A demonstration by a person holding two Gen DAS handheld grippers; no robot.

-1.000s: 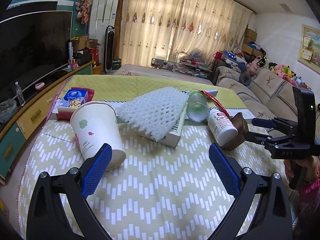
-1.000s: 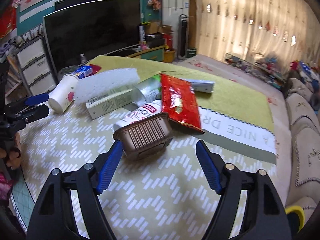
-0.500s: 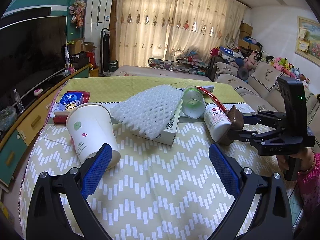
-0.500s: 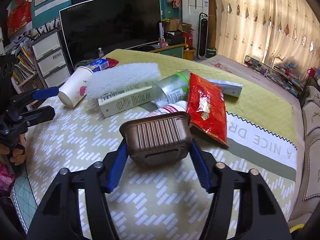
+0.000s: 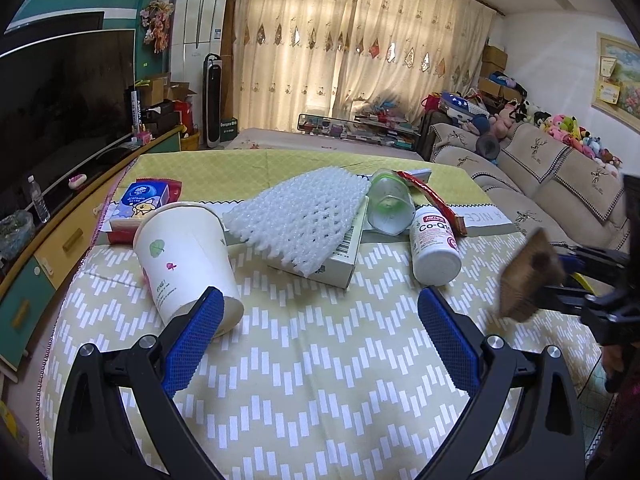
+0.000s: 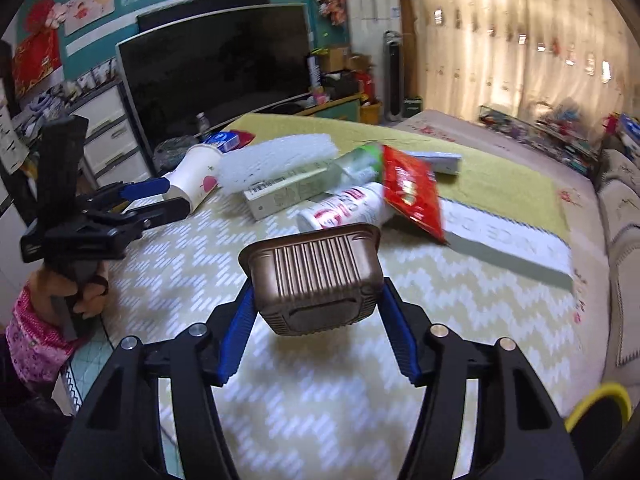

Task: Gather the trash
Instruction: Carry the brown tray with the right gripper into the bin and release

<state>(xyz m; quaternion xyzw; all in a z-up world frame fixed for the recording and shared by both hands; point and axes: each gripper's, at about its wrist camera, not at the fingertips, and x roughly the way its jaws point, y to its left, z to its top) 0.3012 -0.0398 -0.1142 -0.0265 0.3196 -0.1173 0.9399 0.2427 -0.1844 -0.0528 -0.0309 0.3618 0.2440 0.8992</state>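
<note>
brown tray (image 6: 316,276) now lifted in right gripper (image 6: 316,320), far rim blurred.

Open patterned tablecloth (image 5: 320,360) lay straight ahead between the left gripper's (image 5: 320,332) spread fingers, nothing on it until the box (image 5: 344,256) under the foam net (image 5: 300,216). A tipped paper cup (image 5: 184,256) sat against its left fingertip (image 5: 192,328), blocking that side; the white bottle (image 5: 434,248) stood just beyond its right fingertip, a clear cup (image 5: 390,208) and red wrapper (image 5: 432,200) farther back. The right gripper (image 6: 316,312), filled by the brown tray (image 6: 316,276), had bare cloth below and to its right, the trash pile ahead-left.
</note>
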